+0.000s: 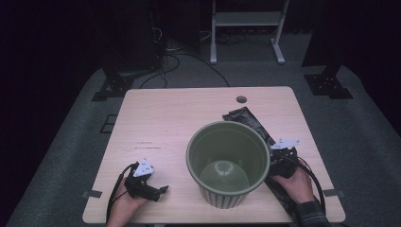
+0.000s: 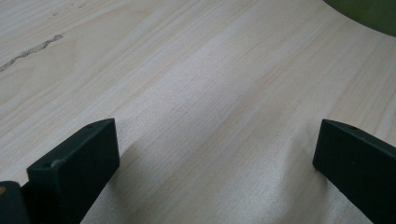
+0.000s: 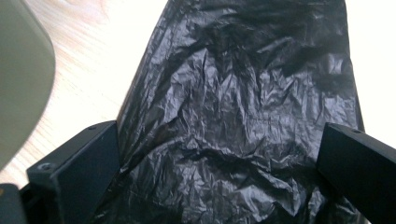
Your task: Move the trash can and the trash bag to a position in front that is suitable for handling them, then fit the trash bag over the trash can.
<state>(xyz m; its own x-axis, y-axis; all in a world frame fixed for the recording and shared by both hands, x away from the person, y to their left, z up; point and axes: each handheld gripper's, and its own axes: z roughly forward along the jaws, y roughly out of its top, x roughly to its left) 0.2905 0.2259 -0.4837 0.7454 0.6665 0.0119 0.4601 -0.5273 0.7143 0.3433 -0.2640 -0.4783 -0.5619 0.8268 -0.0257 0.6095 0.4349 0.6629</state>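
Observation:
A green ribbed bin stands upright and empty on the wooden table, near its front edge. A crumpled black plastic bag lies flat behind and to the right of the bin, running under my right hand. My right gripper hovers low over that bag, jaws wide apart, nothing pinched between them; the bin's rim sits close at the left. My left gripper rests near the front left of the table, open over bare wood, with the bin's edge far off.
A cable hole sits near the table's far edge. Beyond the table stand a white frame and dark stands with cables on a grey carpet. Bare wood stretches across the table's left and far parts.

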